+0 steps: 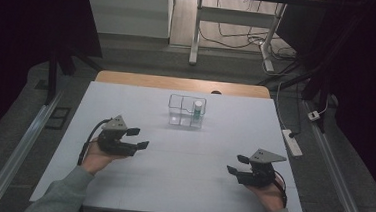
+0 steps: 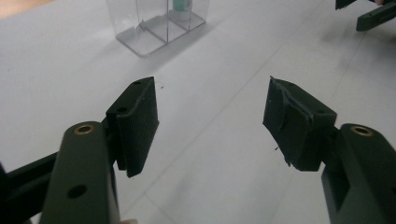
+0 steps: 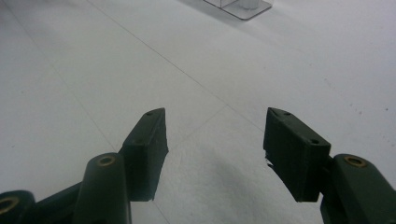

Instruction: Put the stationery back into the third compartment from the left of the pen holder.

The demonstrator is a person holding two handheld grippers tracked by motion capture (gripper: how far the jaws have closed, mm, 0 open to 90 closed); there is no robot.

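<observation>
A clear box [image 1: 187, 111] with two compartments stands at the table's [image 1: 126, 101] 12 o'clock end, well apart from both grippers. A small white bottle [image 1: 197, 109] with a greenish band stands upright in the box's right compartment; the left compartment looks empty.

The left gripper [image 1: 137, 138] rests at about 9 o'clock, jaws spread, nothing between them; in the left gripper view the box [image 2: 156, 23] sits ahead at roughly 11 o'clock. The right gripper [image 1: 237, 164] sits at about 4 o'clock, jaws also spread and empty, pointing across bare table with the box's corner [image 3: 238, 7] far off at 1 o'clock.

Judging from this, the work is either at its very start or just finished: the bottle is seated in the box and neither gripper touches anything. If the bottle is to come out, all of that remains — reach, pinch, lift.
</observation>
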